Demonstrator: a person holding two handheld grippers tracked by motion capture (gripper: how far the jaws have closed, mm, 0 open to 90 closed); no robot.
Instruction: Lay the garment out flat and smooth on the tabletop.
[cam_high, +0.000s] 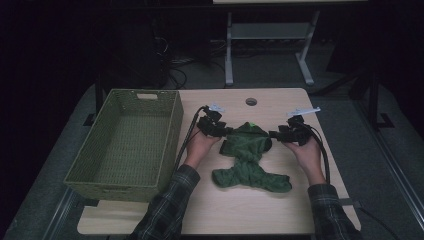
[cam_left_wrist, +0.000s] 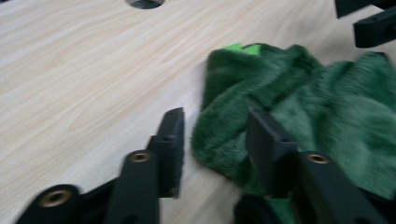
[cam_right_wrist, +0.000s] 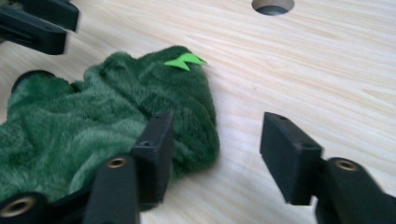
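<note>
A crumpled dark green plush garment (cam_high: 250, 157) with a bright green tag (cam_right_wrist: 184, 60) lies in the middle of the wooden table (cam_high: 260, 210). My left gripper (cam_high: 222, 131) sits at its left edge, jaws open, with the fabric edge (cam_left_wrist: 219, 140) lying between them. My right gripper (cam_high: 275, 134) is at the garment's right edge, jaws open wide; the left jaw rests against the fabric (cam_right_wrist: 93, 135) and bare table shows between the jaws. Each gripper's far jaws appear in the other's view.
An empty green woven basket (cam_high: 127, 142) stands along the table's left side, close to my left forearm. A round cable hole (cam_high: 251, 102) is at the table's far edge. Beyond the table stands a desk frame (cam_high: 270, 45) on the floor.
</note>
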